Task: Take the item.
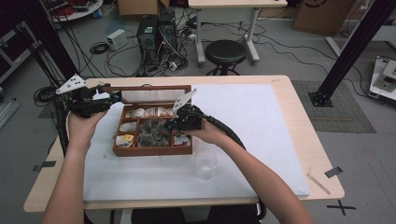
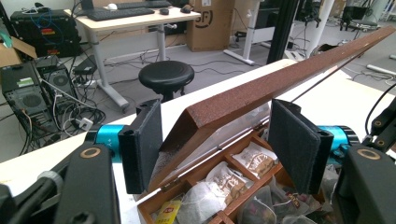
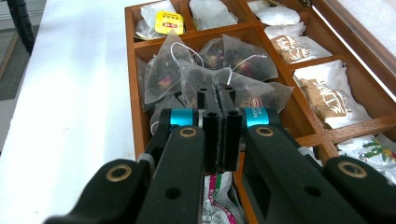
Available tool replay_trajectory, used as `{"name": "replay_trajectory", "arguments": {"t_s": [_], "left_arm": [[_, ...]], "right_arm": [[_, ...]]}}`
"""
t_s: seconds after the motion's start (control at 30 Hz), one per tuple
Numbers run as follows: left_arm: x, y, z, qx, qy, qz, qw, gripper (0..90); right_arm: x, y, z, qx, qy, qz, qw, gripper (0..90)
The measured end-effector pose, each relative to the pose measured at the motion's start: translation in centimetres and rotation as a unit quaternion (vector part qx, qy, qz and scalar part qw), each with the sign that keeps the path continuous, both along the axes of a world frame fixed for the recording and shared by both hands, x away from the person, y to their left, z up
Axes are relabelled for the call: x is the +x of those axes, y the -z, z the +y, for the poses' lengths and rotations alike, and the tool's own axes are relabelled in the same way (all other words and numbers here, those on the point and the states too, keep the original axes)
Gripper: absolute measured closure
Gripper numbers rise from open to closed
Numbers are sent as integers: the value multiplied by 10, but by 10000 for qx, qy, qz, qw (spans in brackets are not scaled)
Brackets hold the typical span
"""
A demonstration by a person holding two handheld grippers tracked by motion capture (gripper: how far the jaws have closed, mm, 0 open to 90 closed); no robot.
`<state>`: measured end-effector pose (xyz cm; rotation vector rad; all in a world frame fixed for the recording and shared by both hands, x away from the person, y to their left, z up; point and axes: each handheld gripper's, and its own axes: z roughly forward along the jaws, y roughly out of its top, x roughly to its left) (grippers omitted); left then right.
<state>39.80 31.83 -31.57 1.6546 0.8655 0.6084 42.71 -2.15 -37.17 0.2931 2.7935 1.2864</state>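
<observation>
the left claw point(image 2: 215, 149) gapes wide around the raised brown wooden lid point(image 2: 280, 84) of the compartmented wooden tea box point(image 1: 140, 150), pads point(image 2: 294, 144) not visibly touching it. the right claw point(image 3: 217, 100) is pressed closed, whether pinching anything i cannot tell, over translucent pyramid tea bags point(image 3: 163, 74) just ahead in the middle compartment. a clear plastic cup point(image 1: 205, 163) stands on the white tabletop point(image 1: 252, 116) beside the right wrist.

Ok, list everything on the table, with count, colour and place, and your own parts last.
box: one, brown wood, on the mat's left half, compartments full of tea bags.
lid: one, brown wood, raised at the box's far edge, between the left gripper's open fingers.
tea bags: many, clear pyramids in the middle compartment, white and yellow sachets around them.
cup: one, clear, on the mat just near of the box.
mat: one, white, covers most of the table.
stick: one, pale wood, near the table's right front corner.
left gripper: black, at the lid.
right gripper: black, shut, over the pyramids.
</observation>
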Motion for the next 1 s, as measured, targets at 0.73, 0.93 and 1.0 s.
{"name": "replay_trajectory", "arguments": {"t_s": [0.73, 0.93, 1.0], "left_arm": [[0, 0, -1, -2, -22, -3, 10000, 357], [0, 0, -1, 4, -30, 1, 10000, 357], [0, 0, -1, 12, -35, 4, 10000, 357]], "right_arm": [[-16, -30, -30, 431, 94, -52, 9990, 900], [-22, -39, -47, 593, 202, -97, 9980, 900], [-24, -41, -52, 650, 224, -106, 9976, 900]]}}
